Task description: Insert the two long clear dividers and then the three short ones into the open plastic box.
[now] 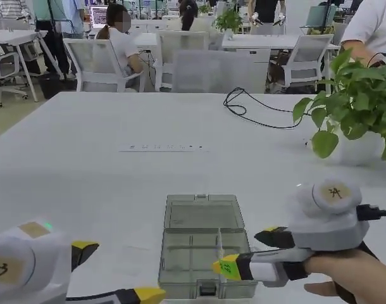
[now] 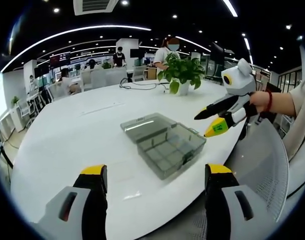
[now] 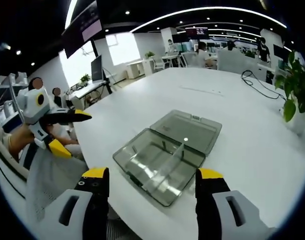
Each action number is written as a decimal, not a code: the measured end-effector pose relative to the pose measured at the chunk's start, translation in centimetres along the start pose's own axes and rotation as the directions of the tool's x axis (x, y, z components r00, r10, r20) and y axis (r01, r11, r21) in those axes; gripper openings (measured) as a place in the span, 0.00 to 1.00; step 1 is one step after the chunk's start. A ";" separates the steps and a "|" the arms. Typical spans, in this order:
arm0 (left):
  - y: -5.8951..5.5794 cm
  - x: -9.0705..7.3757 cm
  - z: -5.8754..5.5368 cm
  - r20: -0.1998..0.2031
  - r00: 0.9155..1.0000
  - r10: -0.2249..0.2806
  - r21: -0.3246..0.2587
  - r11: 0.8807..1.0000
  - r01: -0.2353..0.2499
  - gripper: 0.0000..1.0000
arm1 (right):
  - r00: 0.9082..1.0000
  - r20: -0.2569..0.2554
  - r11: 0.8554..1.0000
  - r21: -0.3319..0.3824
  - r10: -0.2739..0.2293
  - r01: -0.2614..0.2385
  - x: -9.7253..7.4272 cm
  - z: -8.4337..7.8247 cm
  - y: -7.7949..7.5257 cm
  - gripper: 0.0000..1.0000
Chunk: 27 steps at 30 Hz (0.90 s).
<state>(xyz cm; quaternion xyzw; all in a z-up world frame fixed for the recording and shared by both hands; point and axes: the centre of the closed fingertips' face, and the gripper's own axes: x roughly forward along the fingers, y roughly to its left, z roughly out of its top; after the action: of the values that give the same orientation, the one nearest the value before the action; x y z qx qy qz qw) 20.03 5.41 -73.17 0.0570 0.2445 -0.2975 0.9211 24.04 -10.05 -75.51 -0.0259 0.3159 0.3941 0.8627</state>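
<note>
The left tool [image 1: 117, 271] and the right tool [image 1: 245, 251] are held nearest, one at each side of the single plastic box [image 1: 180, 285], both with jaws apart and empty. The box is set open on the bench [image 1: 85, 164], its lid laid flat behind. Clear dividers [image 3: 167, 162] are seen inside; their number cannot be told. Beyond the box, to the right, one black cable [image 1: 238, 104] and one potted plant [image 1: 354, 120] are placed.

Holding the left gripper [image 1: 117, 271] low at the near left, fingers [image 1: 145, 294] spreading wide and empty; gripping the right gripper [image 1: 242, 251] in the right hand [image 1: 351, 277], its fingers parting too, pointing leftward.
</note>
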 end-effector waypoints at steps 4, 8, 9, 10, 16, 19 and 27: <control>0.3 -0.2 -0.2 -0.004 1.000 0.008 -0.006 1.000 -0.008 0.80 | 1.000 0.013 1.000 -0.008 0.011 -0.011 -0.8 -0.4 -0.1 0.74; 0.6 -0.4 -0.4 -0.016 1.000 0.020 -0.012 1.000 -0.021 0.79 | 0.999 0.034 1.000 -0.014 0.025 -0.024 -1.6 -0.8 0.0 0.76; 0.7 -0.4 -0.4 -0.016 1.000 0.023 -0.015 1.000 -0.023 0.78 | 0.999 0.035 1.000 -0.018 0.025 -0.024 -1.8 -1.0 -0.1 0.76; 0.7 -0.5 -0.4 -0.017 1.000 0.024 -0.017 1.000 -0.024 0.78 | 0.999 0.038 1.000 -0.018 0.026 -0.026 -1.9 -1.1 -0.1 0.76; 1.1 -0.4 -0.4 -0.030 0.999 0.037 -0.026 0.999 -0.038 0.76 | 0.998 0.052 0.999 -0.036 0.041 -0.039 -2.6 -1.5 0.2 0.77; 1.1 -0.3 -0.4 -0.037 0.998 0.041 -0.030 0.999 -0.042 0.75 | 0.998 0.056 0.998 -0.045 0.036 -0.034 -2.7 -1.6 0.1 0.77; 2.1 0.7 -2.2 -0.141 0.988 0.067 -0.042 0.996 -0.074 0.65 | 0.997 0.064 0.997 -0.076 0.031 -0.026 -2.9 -1.8 0.6 0.77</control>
<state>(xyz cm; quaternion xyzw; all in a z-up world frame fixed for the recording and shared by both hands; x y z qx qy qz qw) 20.80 7.29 -75.50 0.0646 0.3131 -0.2542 0.9128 21.22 -12.06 -75.21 -0.0408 0.2730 0.4185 0.8652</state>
